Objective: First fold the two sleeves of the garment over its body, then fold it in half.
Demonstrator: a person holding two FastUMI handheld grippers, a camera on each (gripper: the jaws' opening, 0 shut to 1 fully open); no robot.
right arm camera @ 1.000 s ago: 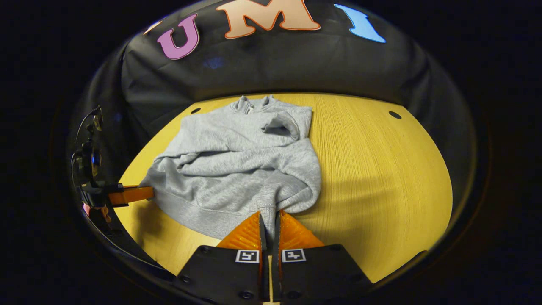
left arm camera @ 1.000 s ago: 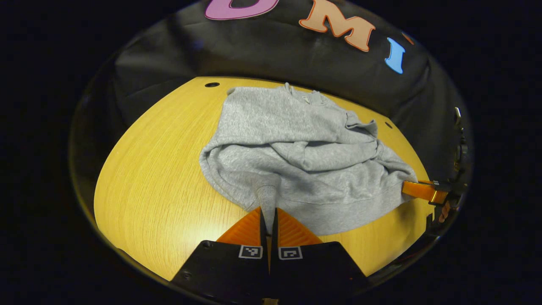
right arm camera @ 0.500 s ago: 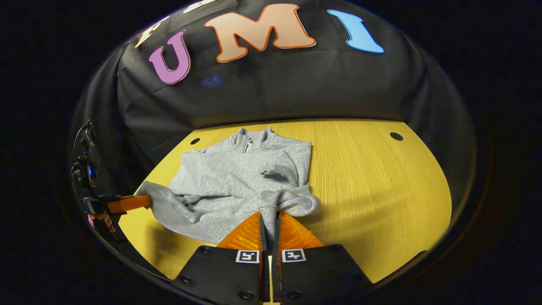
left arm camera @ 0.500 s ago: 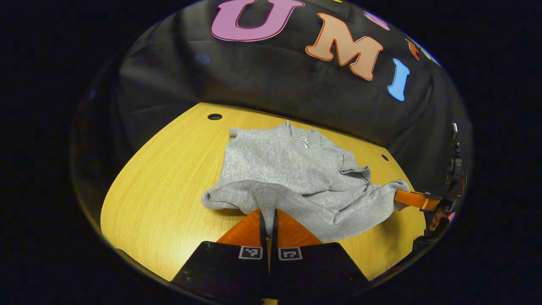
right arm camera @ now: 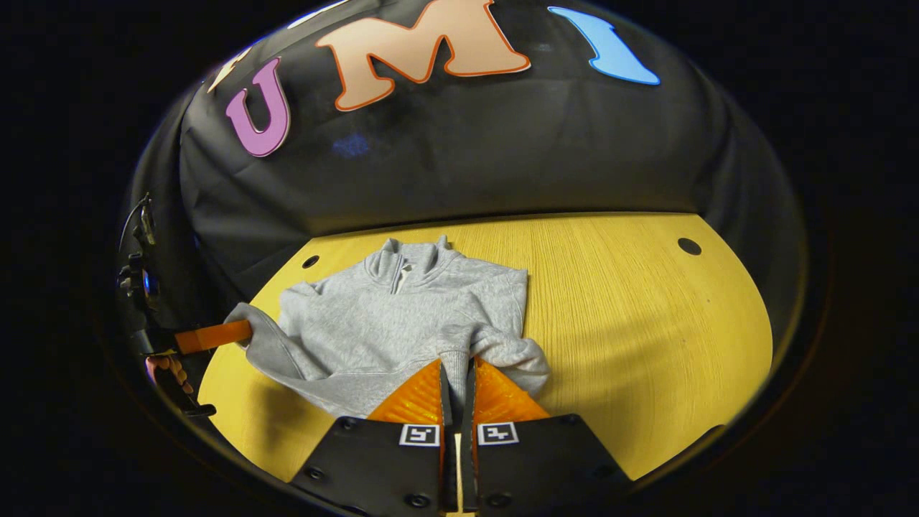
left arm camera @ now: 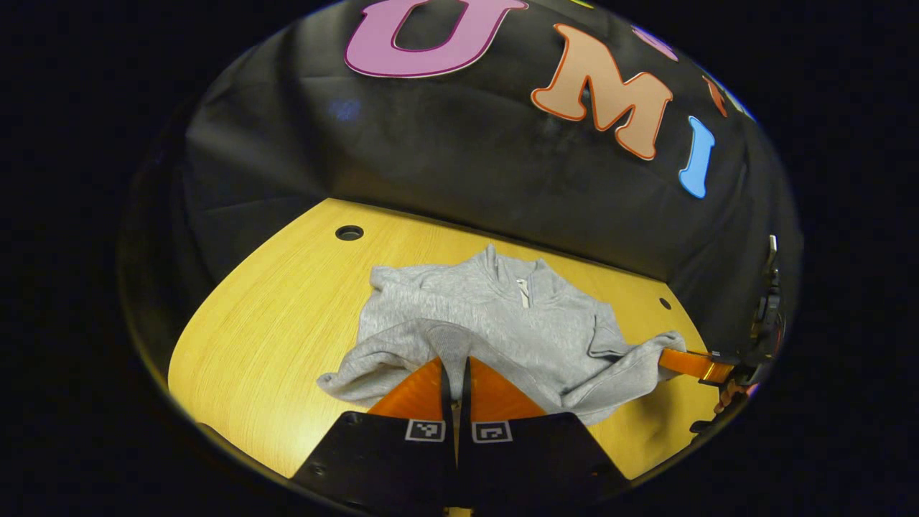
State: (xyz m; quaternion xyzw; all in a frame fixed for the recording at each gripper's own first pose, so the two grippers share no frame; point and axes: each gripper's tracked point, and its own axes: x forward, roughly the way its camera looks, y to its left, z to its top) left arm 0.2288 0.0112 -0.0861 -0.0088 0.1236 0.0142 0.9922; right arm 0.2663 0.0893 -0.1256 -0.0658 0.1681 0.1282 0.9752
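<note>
While lifted off the table [right arm camera: 646, 316], one sweatshirt [right arm camera: 402, 316], hem between two grippers' clenched fingers [left arm camera: 431, 377].

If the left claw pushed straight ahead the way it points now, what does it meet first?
The left claw is already shut on the grey sweatshirt's hem. Straight ahead lies the sweatshirt's body, collar zip farther on, though how high the claw rides above it is unclear.

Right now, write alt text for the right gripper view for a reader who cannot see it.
The right gripper is shut on the lifted hem of a grey zip-neck sweatshirt lying on a yellow wooden table. At the view's left edge, the left gripper pinches the hem's other corner, a hand behind it.
</note>
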